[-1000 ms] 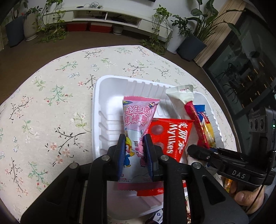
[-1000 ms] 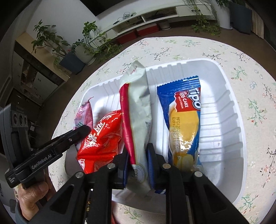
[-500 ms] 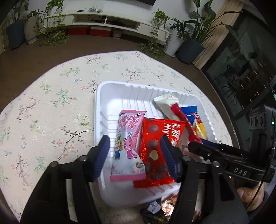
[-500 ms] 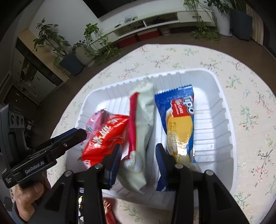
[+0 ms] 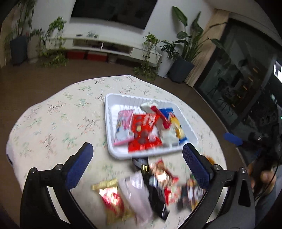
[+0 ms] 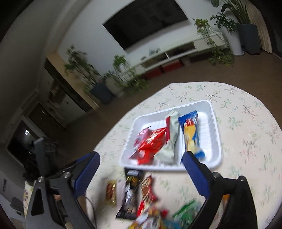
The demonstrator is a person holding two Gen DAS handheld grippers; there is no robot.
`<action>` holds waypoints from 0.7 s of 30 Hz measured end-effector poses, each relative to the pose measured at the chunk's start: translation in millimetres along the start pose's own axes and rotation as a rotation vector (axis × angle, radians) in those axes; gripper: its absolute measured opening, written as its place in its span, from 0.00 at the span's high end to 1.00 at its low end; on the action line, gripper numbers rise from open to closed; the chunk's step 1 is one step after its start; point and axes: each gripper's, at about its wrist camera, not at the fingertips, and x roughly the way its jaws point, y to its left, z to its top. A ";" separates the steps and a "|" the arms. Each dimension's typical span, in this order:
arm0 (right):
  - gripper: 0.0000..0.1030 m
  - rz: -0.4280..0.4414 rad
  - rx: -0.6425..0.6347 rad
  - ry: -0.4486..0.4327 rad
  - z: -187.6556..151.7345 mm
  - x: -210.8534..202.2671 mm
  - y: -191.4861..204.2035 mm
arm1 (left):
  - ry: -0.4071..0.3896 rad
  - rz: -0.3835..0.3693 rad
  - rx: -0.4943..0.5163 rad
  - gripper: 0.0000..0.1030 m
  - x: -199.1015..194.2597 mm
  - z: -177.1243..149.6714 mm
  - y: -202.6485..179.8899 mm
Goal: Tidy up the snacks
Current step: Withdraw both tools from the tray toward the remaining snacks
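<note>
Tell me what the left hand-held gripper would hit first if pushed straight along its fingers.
Probably the near rim of the white tray, with the red snack packet just beyond. The left hand-held gripper is open and empty; blur leaves depth uncertain.

A home living room: a large dark television (image 5: 112, 12) hangs on the white wall at 12 o'clock above a low white media cabinet (image 5: 112, 45), potted plants (image 5: 183, 52) line the brown floor, and a floral-clothed round tabletop (image 5: 52, 119) fills the foreground.
</note>
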 end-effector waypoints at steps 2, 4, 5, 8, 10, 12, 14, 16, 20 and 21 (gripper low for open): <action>0.03 0.008 0.003 -0.025 -24.3 -23.0 -2.1 | 0.013 -0.004 0.006 0.00 -14.2 -26.2 -8.4; 0.03 -0.006 0.009 -0.045 -47.1 -39.1 -5.0 | 0.033 -0.004 -0.004 0.00 -22.8 -47.9 -14.8; 0.03 -0.017 0.016 -0.051 -58.9 -46.1 -8.0 | 0.047 -0.008 -0.014 0.00 -25.1 -58.4 -18.2; 0.03 -0.058 0.053 -0.049 -95.3 -60.7 -18.3 | 0.078 -0.058 -0.071 0.00 -30.0 -96.3 -30.4; 0.03 -0.090 0.028 -0.029 -109.7 -61.2 -18.2 | 0.086 -0.059 -0.094 0.00 -28.8 -114.9 -35.3; 0.03 -0.123 -0.046 -0.001 -118.7 -57.2 -10.8 | 0.113 -0.055 -0.108 0.00 -26.1 -128.8 -38.6; 0.04 -0.151 -0.123 0.031 -124.7 -50.2 -1.7 | 0.126 -0.041 -0.101 0.00 -26.1 -135.4 -40.1; 0.06 -0.165 -0.217 0.050 -127.7 -41.4 11.6 | 0.122 -0.033 -0.101 0.00 -30.9 -140.8 -39.9; 0.09 -0.179 -0.382 0.103 -134.2 -16.9 33.2 | 0.108 -0.014 -0.095 0.00 -43.2 -145.2 -40.1; 0.11 -0.179 -0.404 0.120 -136.1 -11.2 35.0 | 0.110 -0.016 -0.098 0.00 -44.3 -139.4 -36.6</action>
